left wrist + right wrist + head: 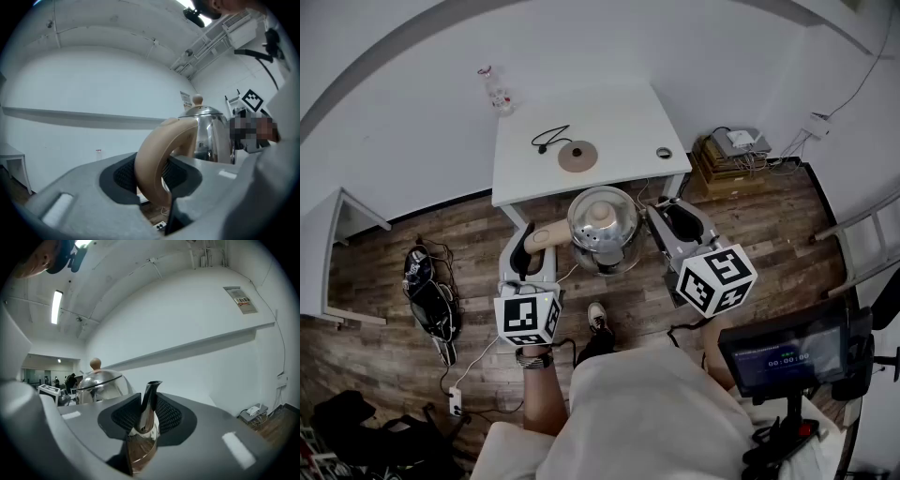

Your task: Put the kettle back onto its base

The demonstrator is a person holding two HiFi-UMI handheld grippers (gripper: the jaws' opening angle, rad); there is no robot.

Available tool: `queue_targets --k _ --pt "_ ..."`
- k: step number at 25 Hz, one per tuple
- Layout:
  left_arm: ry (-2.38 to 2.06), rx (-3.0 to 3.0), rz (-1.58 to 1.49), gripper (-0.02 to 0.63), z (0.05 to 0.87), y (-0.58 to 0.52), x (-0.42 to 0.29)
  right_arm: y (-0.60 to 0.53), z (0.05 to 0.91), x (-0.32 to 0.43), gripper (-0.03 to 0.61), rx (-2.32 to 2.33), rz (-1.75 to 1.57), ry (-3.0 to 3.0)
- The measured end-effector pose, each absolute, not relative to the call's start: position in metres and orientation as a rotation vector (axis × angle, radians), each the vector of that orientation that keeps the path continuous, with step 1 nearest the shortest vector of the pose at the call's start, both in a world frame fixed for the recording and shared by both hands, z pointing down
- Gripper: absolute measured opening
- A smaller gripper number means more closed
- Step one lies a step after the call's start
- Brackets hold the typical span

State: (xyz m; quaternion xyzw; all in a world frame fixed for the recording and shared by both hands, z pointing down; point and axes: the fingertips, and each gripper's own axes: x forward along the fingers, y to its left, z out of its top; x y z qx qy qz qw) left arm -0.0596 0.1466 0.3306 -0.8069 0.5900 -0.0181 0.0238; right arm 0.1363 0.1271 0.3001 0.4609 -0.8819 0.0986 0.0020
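Two grippers hold the shiny steel kettle (pixel 602 230) with its domed lid in the air above the wood floor (pixel 769 225), just on the near side of the white table (pixel 619 117). The left gripper (pixel 528 251) is clamped on the curved beige handle (pixel 154 159) — the right gripper (pixel 667 220) on the steel spout (pixel 146 411). The round brown base (pixel 577 156) lies farther off on the table, apart from the kettle.
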Motion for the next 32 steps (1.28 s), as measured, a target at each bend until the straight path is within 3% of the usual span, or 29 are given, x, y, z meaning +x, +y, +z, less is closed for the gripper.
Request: queue_targets --k 15,32 --pt "1.847 -2.506 -0.053 0.129 0.331 0.276 -0.016 0.257 0.304 0.181 0.104 1.447 0.346 -2.796" --pt "1.838 -2.533 -0.041 0.126 0.335 0.230 -0.021 0.212 0.308 0.176 0.107 1.484 0.367 -2.791"
